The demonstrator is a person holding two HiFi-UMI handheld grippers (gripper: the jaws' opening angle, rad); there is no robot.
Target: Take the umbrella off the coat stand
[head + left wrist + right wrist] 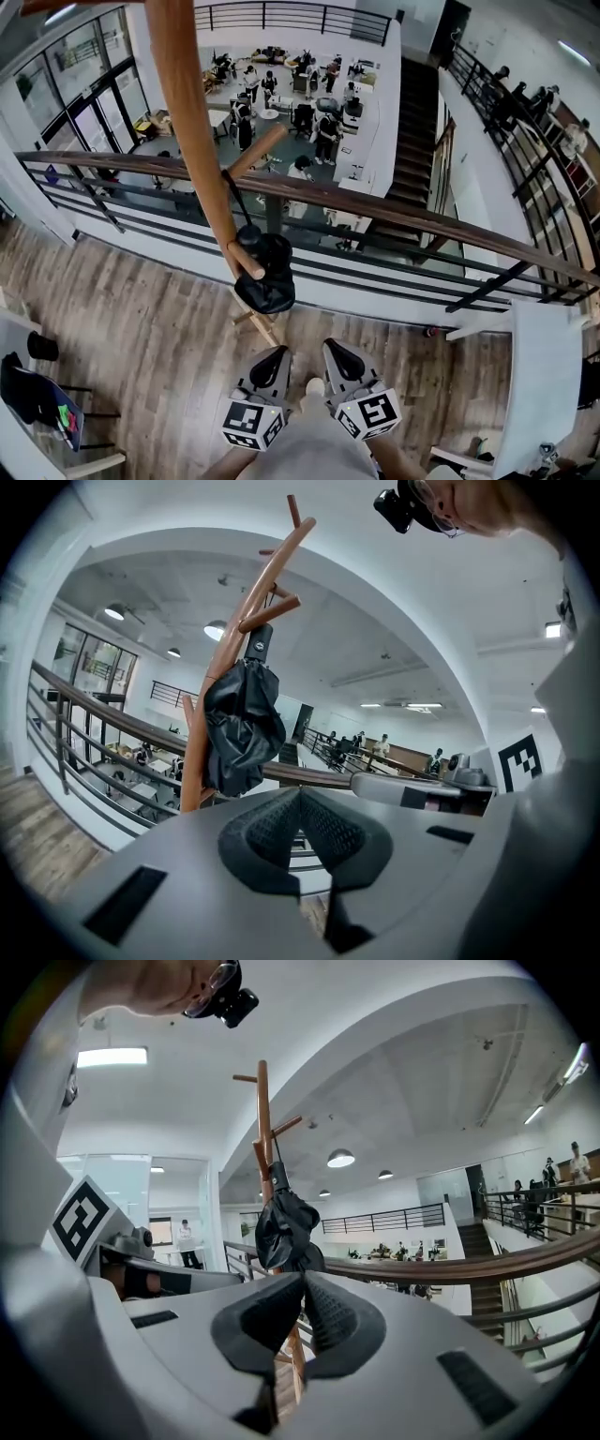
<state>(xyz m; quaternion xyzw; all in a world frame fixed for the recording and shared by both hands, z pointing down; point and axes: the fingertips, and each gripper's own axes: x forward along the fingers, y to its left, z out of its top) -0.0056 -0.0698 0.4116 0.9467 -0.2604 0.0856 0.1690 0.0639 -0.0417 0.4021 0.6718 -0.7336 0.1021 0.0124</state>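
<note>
1. Left gripper (300, 795): its two dark ribbed jaws are pressed together at the tips, with nothing between them. It points out toward the railing (94, 703).
2. Right gripper (302, 1279): its jaws are likewise closed on each other and hold nothing. It sits just beside the left gripper, and in the head view the two lie side by side, left gripper (274, 353) and right gripper (335, 348), each with its marker cube nearest the person.
3. Ahead of both grippers, and apart from them, stands the wooden coat stand (192, 122), between the jaw tips and the railing (403, 217).
4. On the stand hangs the black folded umbrella (265, 277), bunched against the pole below a side peg.
5. Seen from the left gripper, the umbrella (242, 726) is above the jaw tips and off to their left, against the leaning coat stand (251, 607).
6. Seen from the right gripper, the umbrella (286, 1227) is just above the jaw tips and slightly left, on the upright coat stand (263, 1119), with the railing (450, 1267) running behind it.
7. Neither gripper touches the umbrella or the stand.
</note>
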